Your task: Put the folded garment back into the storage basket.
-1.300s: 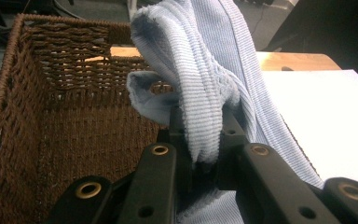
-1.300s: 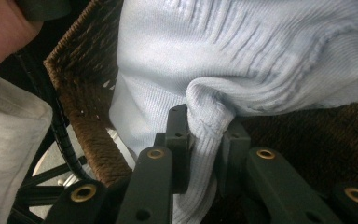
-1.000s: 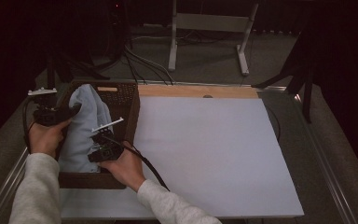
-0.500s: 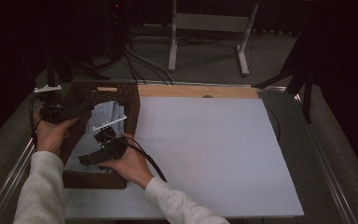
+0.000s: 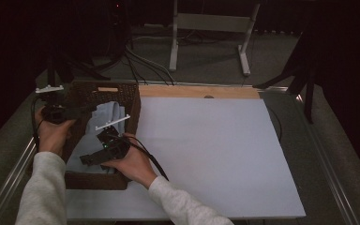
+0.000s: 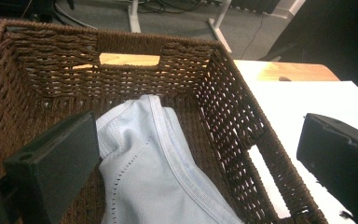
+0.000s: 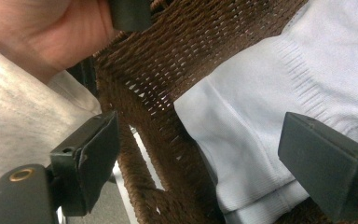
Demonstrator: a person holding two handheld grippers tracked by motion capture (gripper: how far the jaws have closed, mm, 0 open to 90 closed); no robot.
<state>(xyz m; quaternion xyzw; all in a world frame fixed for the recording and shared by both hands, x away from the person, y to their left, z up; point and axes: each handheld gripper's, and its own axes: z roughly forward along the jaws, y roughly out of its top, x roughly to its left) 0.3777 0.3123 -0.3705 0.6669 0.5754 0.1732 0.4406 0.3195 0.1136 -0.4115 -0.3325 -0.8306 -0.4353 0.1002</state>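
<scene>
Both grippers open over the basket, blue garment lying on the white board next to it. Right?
Not quite. The garment lies inside the basket, not on the board; the left gripper view shows it between the woven walls. The rest holds: left gripper and right gripper are both open over the basket, their jaws having just opened, clamping nothing.

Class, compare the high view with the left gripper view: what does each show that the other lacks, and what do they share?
High view alone: both hands, the left gripper and right gripper over the basket, both sleeves, and the whole white board on the table.

Left gripper view alone: its own black jaws standing wide apart with nothing between them, having just opened; the rows of small holes and the seam band on the pale blue garment; the handle slot in the basket's far wall.

Both: the brown wicker basket, the garment lying inside it, and the wooden strip beyond the board.
</scene>
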